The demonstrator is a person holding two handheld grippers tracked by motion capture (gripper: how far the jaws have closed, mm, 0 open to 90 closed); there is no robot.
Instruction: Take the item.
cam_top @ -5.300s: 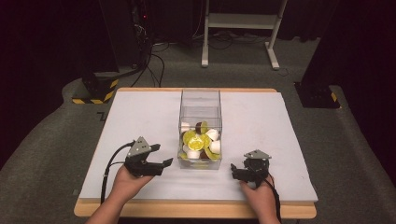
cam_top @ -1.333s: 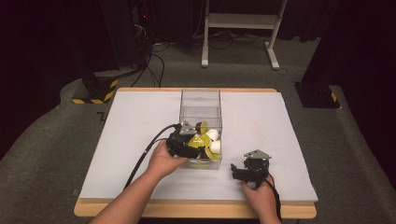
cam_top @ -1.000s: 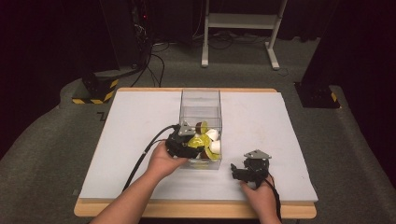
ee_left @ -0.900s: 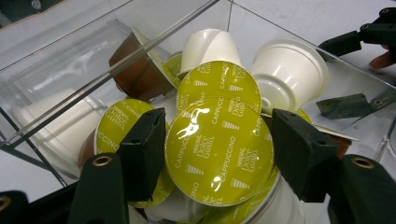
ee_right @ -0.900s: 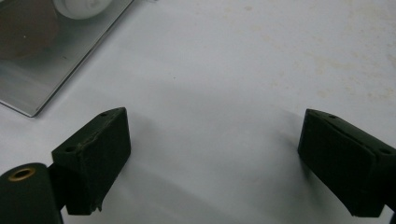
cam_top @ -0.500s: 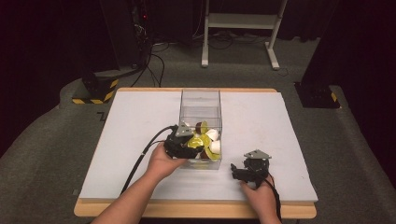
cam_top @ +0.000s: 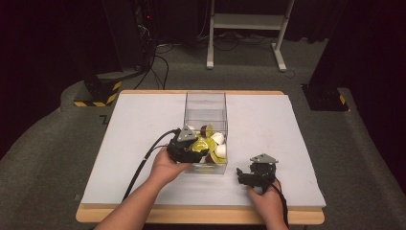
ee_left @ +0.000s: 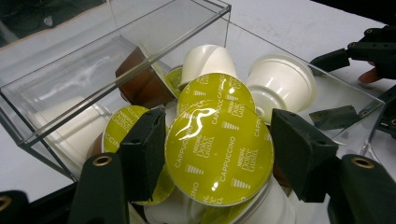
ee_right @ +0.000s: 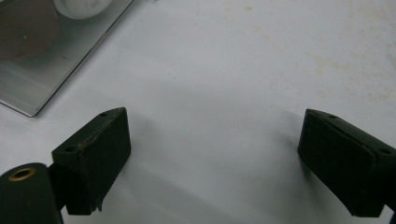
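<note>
High view, nearest first: the right gripper (cam_top: 242,176) lies on the white table (cam_top: 124,139) just in front of the person's right hand (cam_top: 266,200), in the same spot as five seconds ago and in every frame since. Its own view shows the jaws spread wide over bare table, gripping nothing, with a corner of the box (ee_right: 32,79) at upper left.

Farther in, the left gripper (cam_top: 201,149) was resting on the table left of the box five seconds ago; by a second ago it had reached into the clear box (cam_top: 206,103), and it has barely shifted since. The left hand (cam_top: 165,167) sits at the box's near left corner.

Left gripper view: the jaws are parted on either side of a yellow-lidded capsule (ee_left: 219,151) marked Cappuccino, the left jaw at its edge, the right jaw apart from it, so not clamped. The capsule lies lid-up on the heap inside the box. Behind it sit white capsules (ee_left: 280,84) and a brown one (ee_left: 142,84).
</note>
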